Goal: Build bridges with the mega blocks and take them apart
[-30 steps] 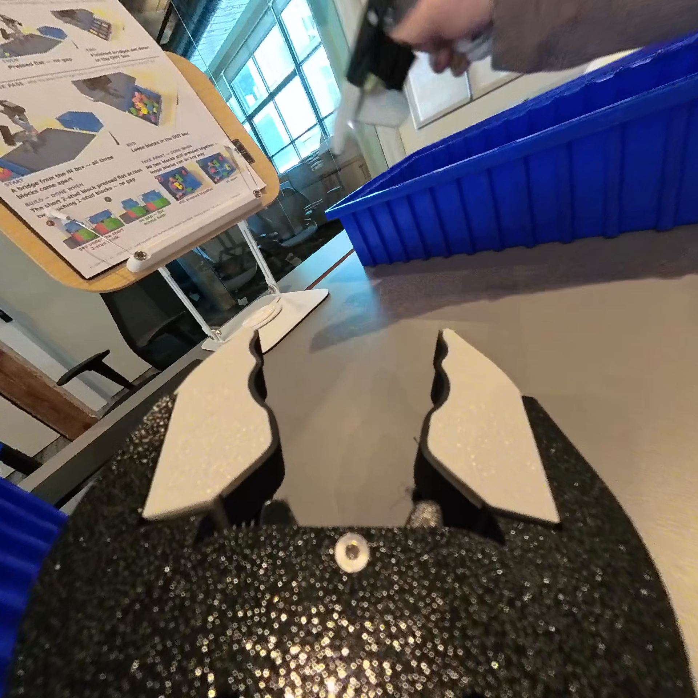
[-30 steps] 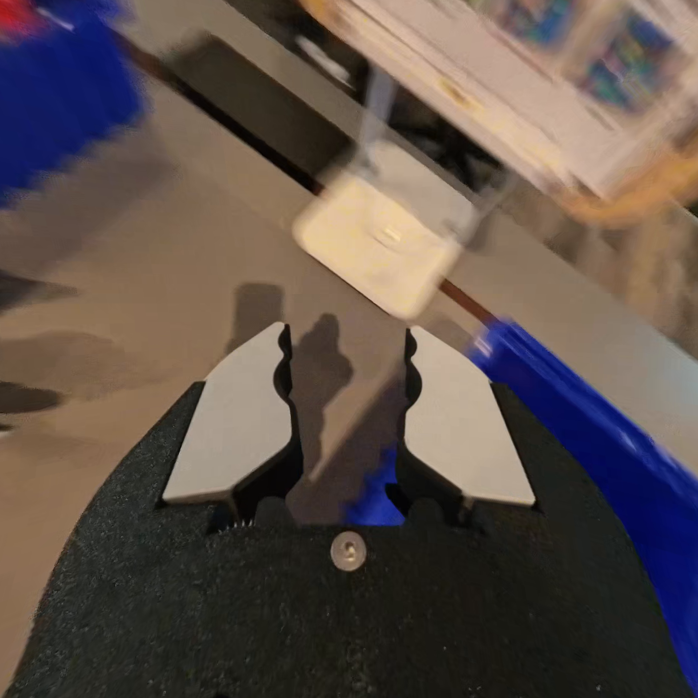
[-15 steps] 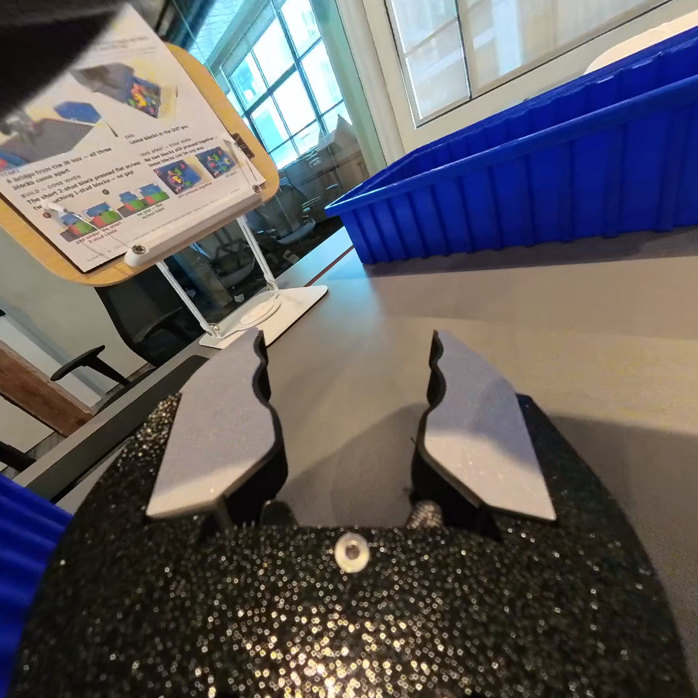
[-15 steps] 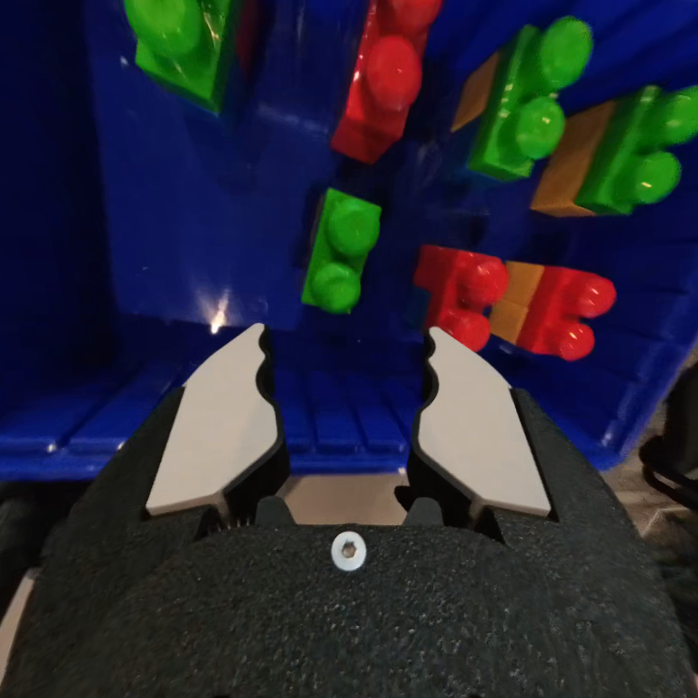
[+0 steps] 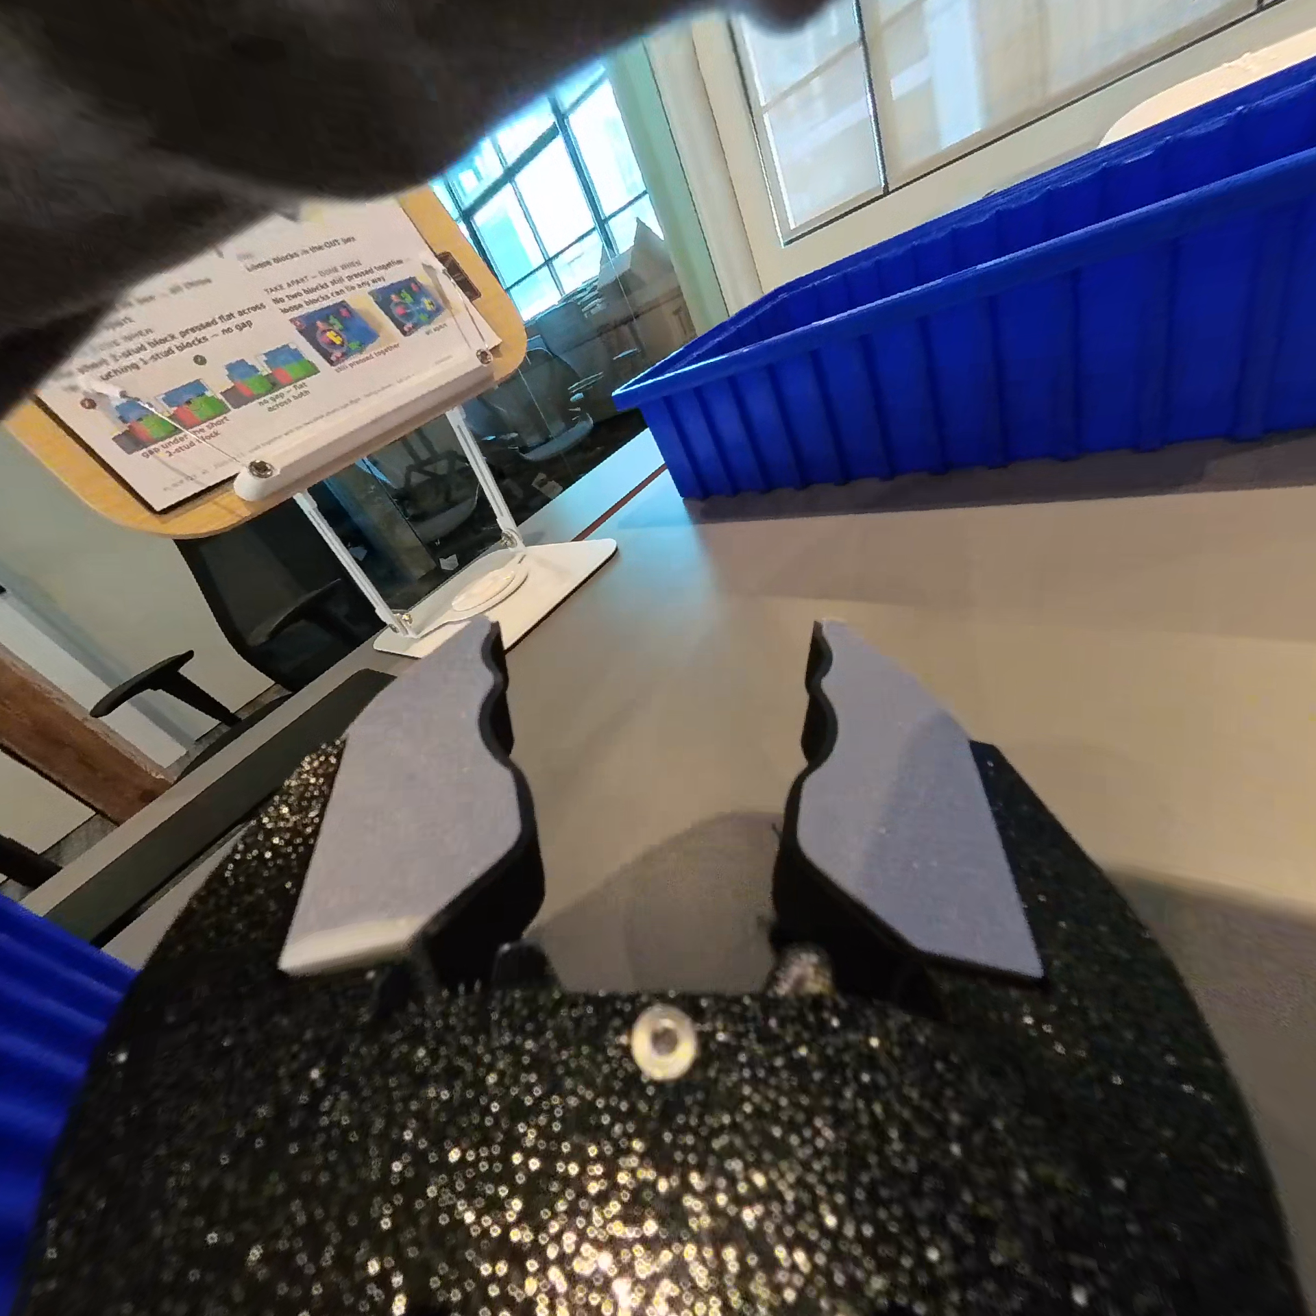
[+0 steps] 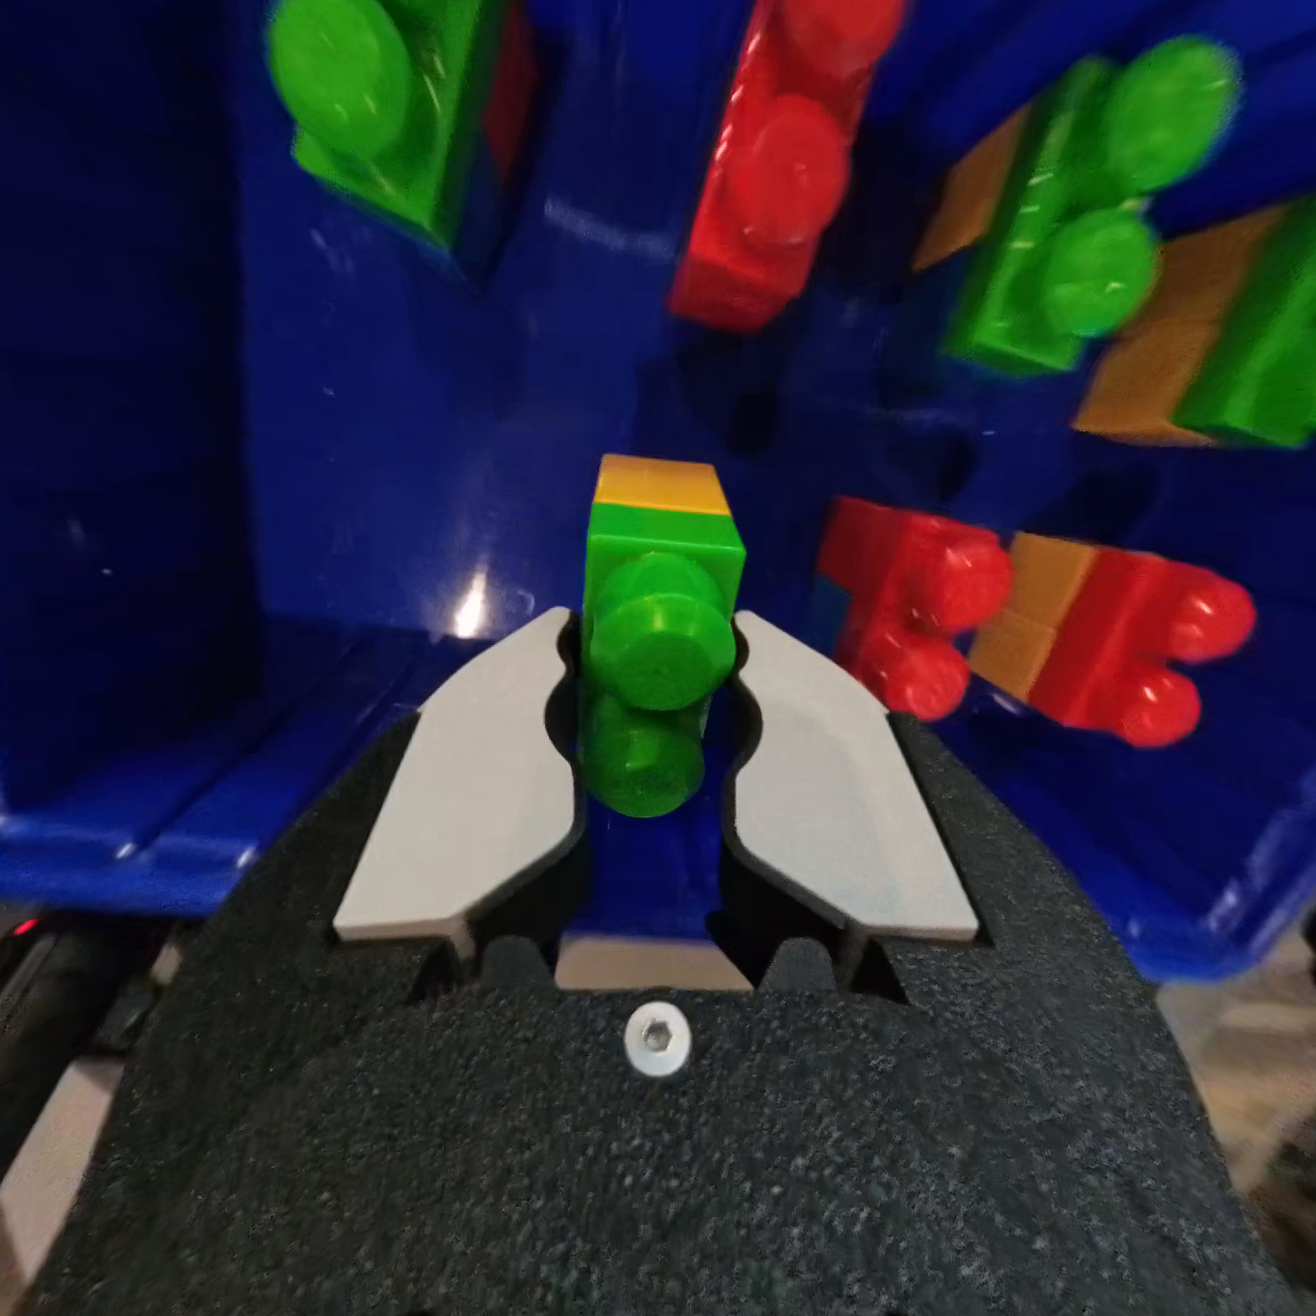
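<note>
In the right wrist view, my right gripper point(image 6: 654, 619) reaches into a blue bin point(image 6: 356, 498) and is shut on a green two-stud block point(image 6: 659, 641), its fingertips pressing the block's sides. A yellow block point(image 6: 659, 484) sits pressed under the green one. Other joined blocks lie in the bin: a green one point(image 6: 363, 121), a red one point(image 6: 776, 164), a green and orange pair point(image 6: 1068, 213) and a red and orange group point(image 6: 1032, 619). In the left wrist view, my left gripper point(image 5: 655, 634) is open and empty, low over the grey table point(image 5: 926, 605).
A second blue bin point(image 5: 997, 370) stands at the back right of the table. An instruction sheet on a wooden stand point(image 5: 285, 342) is at the back left. A dark sleeve point(image 5: 213, 107) crosses the top left. Another blue bin edge point(image 5: 43, 997) shows at the lower left. The left gripper's tips are roughly 25 centimeters from the right gripper's.
My right gripper swung from the table into the bin, moved down to the green block and closed on it. The left gripper stayed still; the sleeve now covers more of its view.
</note>
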A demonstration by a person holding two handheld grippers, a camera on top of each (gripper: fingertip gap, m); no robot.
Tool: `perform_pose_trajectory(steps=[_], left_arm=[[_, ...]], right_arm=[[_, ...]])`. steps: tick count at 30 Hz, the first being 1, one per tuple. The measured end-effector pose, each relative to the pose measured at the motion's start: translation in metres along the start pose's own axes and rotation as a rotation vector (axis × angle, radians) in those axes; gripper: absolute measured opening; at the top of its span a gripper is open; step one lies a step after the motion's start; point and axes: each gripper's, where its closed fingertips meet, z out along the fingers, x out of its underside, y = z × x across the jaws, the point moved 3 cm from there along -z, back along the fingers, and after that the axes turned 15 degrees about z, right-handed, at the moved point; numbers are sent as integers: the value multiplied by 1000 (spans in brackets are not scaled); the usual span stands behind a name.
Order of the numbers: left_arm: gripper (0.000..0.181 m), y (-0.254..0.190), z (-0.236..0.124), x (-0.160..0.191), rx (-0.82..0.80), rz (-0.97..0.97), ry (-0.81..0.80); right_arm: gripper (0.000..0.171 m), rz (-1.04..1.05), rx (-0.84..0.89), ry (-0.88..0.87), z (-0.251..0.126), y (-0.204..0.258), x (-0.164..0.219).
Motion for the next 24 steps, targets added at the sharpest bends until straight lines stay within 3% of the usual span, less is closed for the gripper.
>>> perform_pose_trajectory(steps=[3,6,10,13,16,24], left_arm=[[80,0,0,0,1,-4,1],[80,1,0,0,-2,-11,0],[80,4,-1,0,-14,-32,-8],[80,10,-3,1,-36,-76,-23],[82,19,-6,1,-68,-139,-47],[90,22,-8,-4,-88,-171,-96]], right_arm=[[38,126,11,-306,-63,-12,23],[38,285,22,-617,-120,-21,75],[38,407,65,-828,-156,-18,159],[38,392,148,-843,-162,-10,205],[38,298,175,-774,-155,-3,226],[38,191,-28,-622,-124,6,242]])
